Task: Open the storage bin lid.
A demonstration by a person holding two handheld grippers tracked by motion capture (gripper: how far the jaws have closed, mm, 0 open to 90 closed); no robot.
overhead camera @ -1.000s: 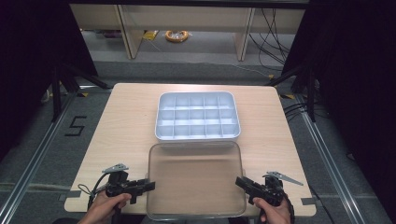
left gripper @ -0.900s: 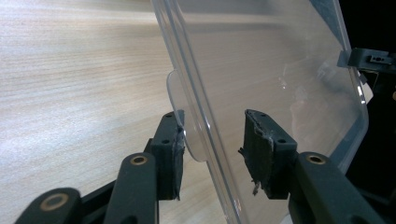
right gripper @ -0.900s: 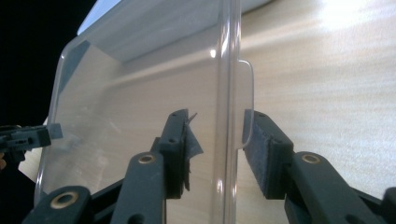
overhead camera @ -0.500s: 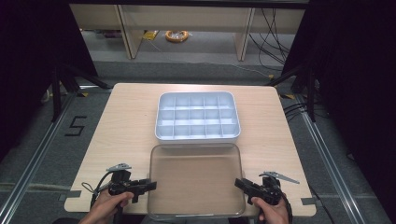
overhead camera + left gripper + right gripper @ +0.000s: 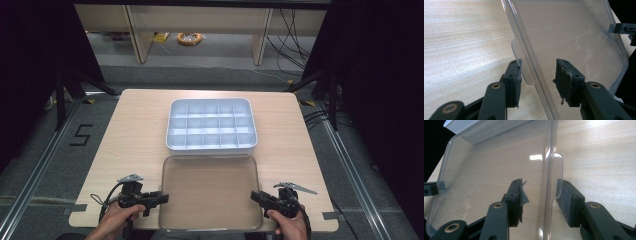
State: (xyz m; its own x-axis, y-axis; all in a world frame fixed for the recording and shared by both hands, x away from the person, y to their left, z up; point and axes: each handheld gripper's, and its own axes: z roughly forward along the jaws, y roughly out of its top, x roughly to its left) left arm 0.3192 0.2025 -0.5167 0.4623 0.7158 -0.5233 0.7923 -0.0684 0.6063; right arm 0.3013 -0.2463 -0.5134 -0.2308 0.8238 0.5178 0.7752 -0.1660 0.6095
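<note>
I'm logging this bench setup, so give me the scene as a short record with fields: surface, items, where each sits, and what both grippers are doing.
surface: wooden table
item 1: white compartment tray, middle of the table, compartments look empty
item 2: clear lid, flat on the table at the near edge, just in front of the tray
left gripper: jaws straddle the lid's left rim and tab, have just been opening, pads not pressing
right gripper: jaws straddle the lid's right rim and tab, have just been opening, gap on both sides

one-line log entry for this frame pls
left gripper: jaws just opening, astride lid's left edge tab | right gripper: jaws just opening, astride right tab | clear lid: flat on table | divided tray: uncovered, behind lid
</note>
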